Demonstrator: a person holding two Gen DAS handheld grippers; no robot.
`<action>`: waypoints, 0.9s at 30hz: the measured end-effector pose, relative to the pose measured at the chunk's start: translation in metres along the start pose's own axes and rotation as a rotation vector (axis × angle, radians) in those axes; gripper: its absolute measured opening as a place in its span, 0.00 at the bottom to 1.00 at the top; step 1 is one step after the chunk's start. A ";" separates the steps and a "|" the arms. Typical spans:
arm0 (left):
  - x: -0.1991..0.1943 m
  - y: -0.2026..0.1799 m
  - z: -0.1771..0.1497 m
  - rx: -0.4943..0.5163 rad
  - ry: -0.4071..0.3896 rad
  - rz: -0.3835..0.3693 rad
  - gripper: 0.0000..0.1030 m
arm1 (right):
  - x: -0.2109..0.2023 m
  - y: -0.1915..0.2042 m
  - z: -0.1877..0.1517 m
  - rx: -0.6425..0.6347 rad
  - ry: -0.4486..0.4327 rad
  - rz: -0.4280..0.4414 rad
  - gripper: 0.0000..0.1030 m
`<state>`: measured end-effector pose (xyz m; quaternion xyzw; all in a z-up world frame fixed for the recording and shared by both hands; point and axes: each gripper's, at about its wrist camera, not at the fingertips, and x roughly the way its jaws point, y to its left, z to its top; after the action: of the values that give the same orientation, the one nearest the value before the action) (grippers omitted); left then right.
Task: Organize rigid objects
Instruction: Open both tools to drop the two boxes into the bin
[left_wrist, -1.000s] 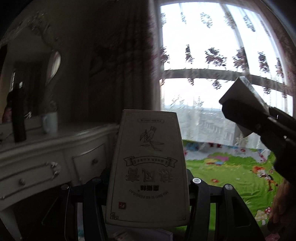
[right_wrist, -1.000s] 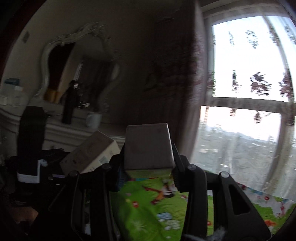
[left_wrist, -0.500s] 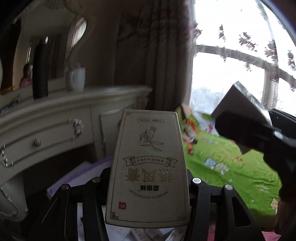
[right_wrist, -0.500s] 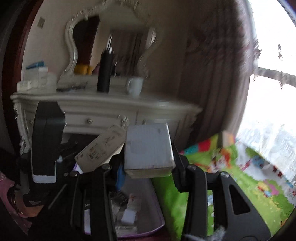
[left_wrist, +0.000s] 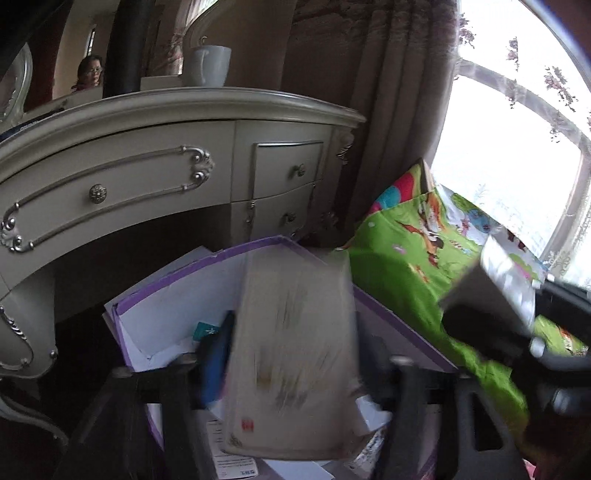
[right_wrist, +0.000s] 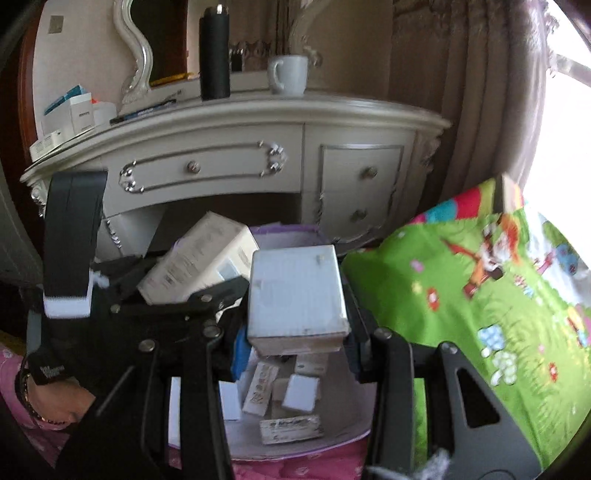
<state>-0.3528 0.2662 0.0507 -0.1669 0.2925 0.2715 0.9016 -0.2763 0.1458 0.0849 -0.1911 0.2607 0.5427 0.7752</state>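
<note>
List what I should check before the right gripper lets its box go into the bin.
1. Left gripper released: ok. Its jaws have just been opening; the beige box is between them, with the pads clear of it.
2. Beige box over the bin: ok.
3. Beige box settled: cannot tell, as it is blurred.
4. Right gripper grip: ok, clamped on the white box.
5. White box over the bin: ok, the bin floor shows below it.
6. Room in the bin: ok. The small boxes lie low, with bare floor beside them.
</note>
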 end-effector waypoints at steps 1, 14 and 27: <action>0.001 0.000 0.000 0.008 0.002 0.030 0.89 | 0.002 0.001 -0.002 0.004 0.009 0.002 0.48; -0.001 0.010 0.003 0.013 0.009 0.151 1.00 | 0.004 -0.004 -0.013 -0.041 0.069 -0.145 0.88; -0.040 -0.001 0.026 0.121 -0.073 0.330 1.00 | 0.001 -0.022 -0.025 0.037 0.132 -0.157 0.88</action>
<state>-0.3680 0.2621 0.0959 -0.0523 0.2989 0.4036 0.8632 -0.2602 0.1244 0.0645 -0.2319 0.3053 0.4616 0.8000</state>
